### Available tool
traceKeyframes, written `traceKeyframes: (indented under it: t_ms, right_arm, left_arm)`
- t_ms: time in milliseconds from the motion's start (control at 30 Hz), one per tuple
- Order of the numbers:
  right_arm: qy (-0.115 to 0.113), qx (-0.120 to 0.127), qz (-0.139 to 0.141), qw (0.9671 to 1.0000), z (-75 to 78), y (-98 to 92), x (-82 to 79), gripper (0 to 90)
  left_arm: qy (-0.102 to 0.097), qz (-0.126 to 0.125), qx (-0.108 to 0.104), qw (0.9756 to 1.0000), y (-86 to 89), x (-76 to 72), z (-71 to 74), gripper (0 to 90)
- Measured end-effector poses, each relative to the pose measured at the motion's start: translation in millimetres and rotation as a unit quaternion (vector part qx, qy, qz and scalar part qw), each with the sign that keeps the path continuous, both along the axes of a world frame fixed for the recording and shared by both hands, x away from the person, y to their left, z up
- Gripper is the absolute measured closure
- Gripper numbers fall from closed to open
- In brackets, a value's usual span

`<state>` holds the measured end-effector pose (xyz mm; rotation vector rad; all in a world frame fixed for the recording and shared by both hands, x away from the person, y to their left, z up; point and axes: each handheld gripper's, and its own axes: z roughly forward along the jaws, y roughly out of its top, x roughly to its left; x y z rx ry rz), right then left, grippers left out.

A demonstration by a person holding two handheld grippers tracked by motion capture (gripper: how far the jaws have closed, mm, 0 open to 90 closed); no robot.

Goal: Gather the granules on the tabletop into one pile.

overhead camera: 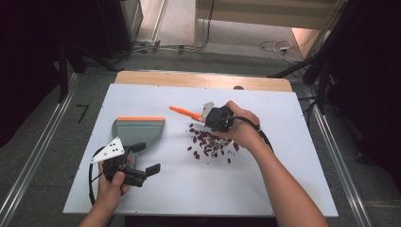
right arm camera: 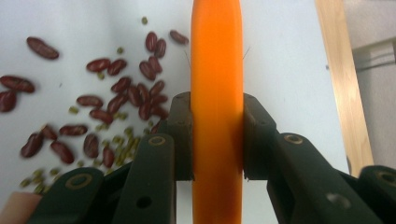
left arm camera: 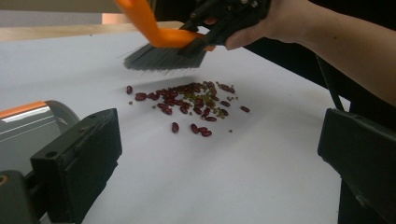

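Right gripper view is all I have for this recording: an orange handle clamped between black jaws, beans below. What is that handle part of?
Observer: A small brush; the left gripper view shows grey bristles under the orange handle, hanging just above the table, beside the beans.
Operator: Anything to sweep them into?
Observer: Yes, a grey dustpan with an orange edge lies on the white table, to the person's left of the pile.
Operator: Is the other hand-held gripper holding it?
Observer: No. The left hand-held gripper sits open just short of the dustpan, jaws apart and holding nothing.
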<state>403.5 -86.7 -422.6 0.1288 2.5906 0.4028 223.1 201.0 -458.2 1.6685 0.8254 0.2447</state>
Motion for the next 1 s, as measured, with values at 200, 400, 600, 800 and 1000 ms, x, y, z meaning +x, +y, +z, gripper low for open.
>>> traceKeyframes:
  t_ms: [200,400,600,800,1000]
  right_arm:
    - [-0.022,-0.035,0.038,0.9984,-21.5,24.2,9.8,68.6]
    - [-0.002,-0.044,0.065,0.9969,-27.7,22.2,-0.6,68.1]
    - [0.023,-0.047,0.088,0.9947,-27.3,10.8,-15.1,67.9]
    - [0.027,-0.051,0.113,0.9919,-26.9,4.3,-27.1,67.9]
    - [0.014,-0.042,0.113,0.9926,-21.0,0.8,-33.4,68.4]
  left_arm:
    - [-0.001,0.001,0.000,1.0000,1.8,-1.4,0.3,0.4]
    - [0.000,0.001,-0.002,1.0000,2.4,-0.6,-0.6,0.4]
    - [-0.002,0.000,0.001,1.0000,0.9,-1.0,0.3,0.4]
    - [0.000,0.000,0.004,1.0000,-1.0,-1.1,-0.1,0.4]
    - [0.001,0.001,0.004,1.0000,-0.6,-0.6,-0.3,0.4]
